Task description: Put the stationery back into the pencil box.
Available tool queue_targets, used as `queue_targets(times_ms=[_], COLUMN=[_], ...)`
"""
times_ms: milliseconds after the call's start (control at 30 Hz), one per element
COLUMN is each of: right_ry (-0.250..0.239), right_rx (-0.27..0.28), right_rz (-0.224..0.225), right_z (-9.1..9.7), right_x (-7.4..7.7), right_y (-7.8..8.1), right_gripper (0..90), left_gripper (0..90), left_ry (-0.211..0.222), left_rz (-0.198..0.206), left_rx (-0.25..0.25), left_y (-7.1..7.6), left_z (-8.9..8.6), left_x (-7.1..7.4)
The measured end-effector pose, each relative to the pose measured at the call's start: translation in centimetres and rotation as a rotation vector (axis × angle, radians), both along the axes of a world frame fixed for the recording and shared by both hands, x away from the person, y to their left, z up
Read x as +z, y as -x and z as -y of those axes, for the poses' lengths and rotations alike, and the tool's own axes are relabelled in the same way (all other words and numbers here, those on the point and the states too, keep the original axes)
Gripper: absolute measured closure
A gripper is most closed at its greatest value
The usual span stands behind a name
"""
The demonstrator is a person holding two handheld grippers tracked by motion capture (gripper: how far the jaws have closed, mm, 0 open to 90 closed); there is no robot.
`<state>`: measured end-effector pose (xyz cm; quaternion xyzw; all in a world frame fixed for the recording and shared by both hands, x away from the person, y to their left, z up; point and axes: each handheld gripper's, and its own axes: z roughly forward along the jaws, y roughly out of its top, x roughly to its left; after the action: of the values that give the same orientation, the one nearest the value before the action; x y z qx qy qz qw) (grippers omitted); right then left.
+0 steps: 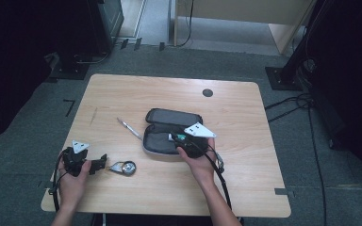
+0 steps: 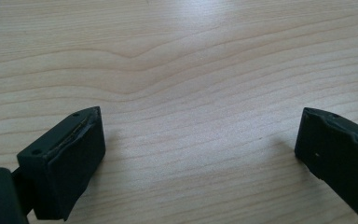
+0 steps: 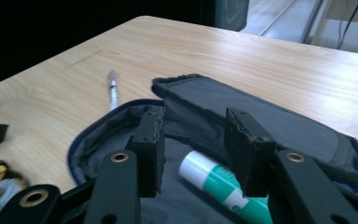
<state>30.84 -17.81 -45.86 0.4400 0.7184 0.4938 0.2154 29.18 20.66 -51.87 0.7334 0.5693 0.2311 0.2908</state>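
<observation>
Right tongs (image 3: 193, 154) are down inside the open pencil case (image 1: 167, 132), just right of centre in the high view, and their jaws stand partly spread over a glue stick (image 3: 223, 189). The glue stick (white cap, green body) lies on the case's grey lining in the lower middle of the right gripper view, its cap between the two jaws and its body running under the right-hand one; neither pad presses on it. A pen (image 1: 129, 128) rests on the counter (image 1: 235, 122) just left of the case. At the lower left, the left tongs (image 1: 101, 164) sit low over bare wood with jaws spread wide, a metal tape measure (image 1: 124, 167) just to their right.
</observation>
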Motion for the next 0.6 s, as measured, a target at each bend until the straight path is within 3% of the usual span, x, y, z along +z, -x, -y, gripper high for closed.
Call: queue_targets(times_ms=[167, 300, 367, 400, 600], right_ry=[-0.013, -0.014, -0.02, -0.022, -0.029], right_rx=[0.028, 0.048, 0.054, 0.058, 0.08], right_rz=[-0.004, -0.007, -0.005, -0.005, -0.006], right_z=[-0.3, -0.6, -0.7, -0.7, -1.0], right_x=[-0.1, -0.3, -0.5, -0.6, -0.8], right_y=[1.2, 2.1, 2.5, 2.7, 3.8], right_gripper=[56.8, 55.0, 54.5, 54.4, 52.3], left_gripper=[1.9, 2.1, 14.4, 19.5, 17.8], left_ry=[0.014, 0.092, 0.089, 0.087, 0.13], left_rz=[-0.002, 0.016, 0.048, 0.06, 0.097], left_rx=[-0.015, -0.04, -0.029, -0.042, -0.192], left_y=[0.2, 0.6, 1.0, 1.1, 2.2], left_z=[-0.2, -0.9, -1.0, -1.0, 0.3], left_x=[0.1, 0.5, 0.8, 0.9, 1.8])
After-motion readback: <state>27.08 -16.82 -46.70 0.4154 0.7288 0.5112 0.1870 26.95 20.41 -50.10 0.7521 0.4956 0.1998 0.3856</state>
